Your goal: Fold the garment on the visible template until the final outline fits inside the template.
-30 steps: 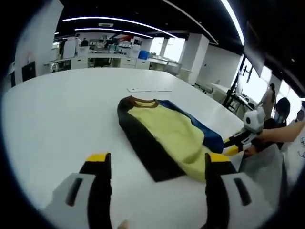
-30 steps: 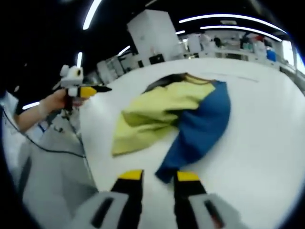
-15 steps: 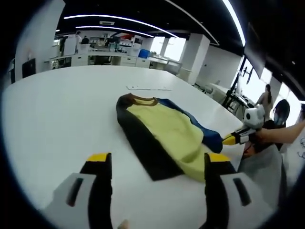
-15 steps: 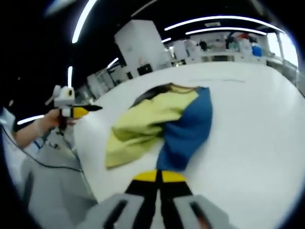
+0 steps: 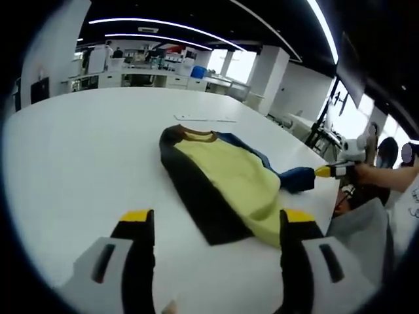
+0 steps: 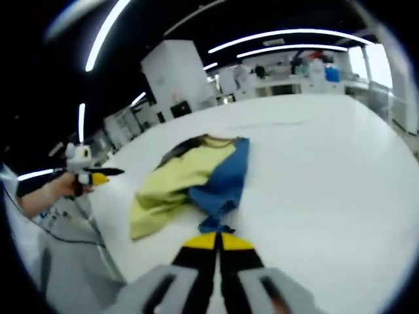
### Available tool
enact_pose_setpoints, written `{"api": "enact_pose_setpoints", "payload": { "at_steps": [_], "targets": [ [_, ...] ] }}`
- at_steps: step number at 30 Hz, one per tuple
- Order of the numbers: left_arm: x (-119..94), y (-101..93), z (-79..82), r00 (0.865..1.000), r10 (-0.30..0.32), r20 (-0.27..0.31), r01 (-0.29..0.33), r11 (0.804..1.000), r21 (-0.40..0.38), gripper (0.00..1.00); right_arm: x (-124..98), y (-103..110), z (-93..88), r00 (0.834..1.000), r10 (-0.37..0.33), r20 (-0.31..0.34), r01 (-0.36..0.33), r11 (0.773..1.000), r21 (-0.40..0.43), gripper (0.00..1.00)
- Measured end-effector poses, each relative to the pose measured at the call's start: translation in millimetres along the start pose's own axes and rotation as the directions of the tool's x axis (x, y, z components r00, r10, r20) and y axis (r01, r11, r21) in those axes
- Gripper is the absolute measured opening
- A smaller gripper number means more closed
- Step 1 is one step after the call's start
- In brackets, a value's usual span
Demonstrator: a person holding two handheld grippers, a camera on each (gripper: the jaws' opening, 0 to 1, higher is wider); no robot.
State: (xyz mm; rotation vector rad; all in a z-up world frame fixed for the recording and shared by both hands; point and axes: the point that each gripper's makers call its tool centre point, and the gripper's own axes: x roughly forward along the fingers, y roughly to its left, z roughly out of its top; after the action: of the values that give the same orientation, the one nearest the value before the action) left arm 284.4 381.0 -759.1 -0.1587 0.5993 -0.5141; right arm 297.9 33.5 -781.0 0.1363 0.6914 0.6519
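Right gripper view shows the right gripper [image 6: 218, 241] now clenched on the blue sleeve [image 6: 222, 183], pulling it off the counter [image 6: 327, 176] edge. The garment [image 5: 222, 183] lies mid-counter. The left gripper [image 5: 216, 229] waits, jaws wide apart. Folding can begin.
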Motion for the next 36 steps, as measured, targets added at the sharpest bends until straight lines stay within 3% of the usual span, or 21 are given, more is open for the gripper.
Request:
{"api": "enact_pose_setpoints", "payload": {
  "at_steps": [13,19,27,32,34,36],
  "targets": [
    [3.0,6.5,-5.1,1.0,0.006,-0.01,-0.006,1.0,-0.016,0.74,-30.5,-58.6,30.0,0.992,-0.12,0.026,0.119,0.992,0.035,0.0],
    [3.4,10.1,-5.9,1.0,0.014,-0.015,-0.015,1.0,-0.025,0.74,-35.6,-97.8,41.4,0.984,-0.178,0.011,0.177,0.983,0.037,0.0],
    [4.6,12.3,-5.5,0.999,0.026,-0.021,-0.027,0.999,-0.033,0.74,-45.9,-143.5,56.3,0.966,-0.258,-0.013,0.259,0.965,0.041,0.0],
    [7.8,17.0,-8.0,0.999,0.032,-0.028,-0.033,0.999,-0.042,0.74,-51.2,-161.5,63.8,0.953,-0.302,-0.024,0.303,0.952,0.051,0.0],
    [8.2,17.0,-9.0,0.999,0.033,-0.031,-0.034,0.998,-0.045,0.74,-52.0,-179.7,69.2,0.949,-0.313,-0.031,0.314,0.948,0.052,0.0],
    [8.9,16.8,-9.9,0.999,0.035,-0.036,-0.036,0.998,-0.046,0.74,-50.7,-182.3,69.3,0.945,-0.325,-0.043,0.326,0.944,0.043,0.0]
  ]
}}
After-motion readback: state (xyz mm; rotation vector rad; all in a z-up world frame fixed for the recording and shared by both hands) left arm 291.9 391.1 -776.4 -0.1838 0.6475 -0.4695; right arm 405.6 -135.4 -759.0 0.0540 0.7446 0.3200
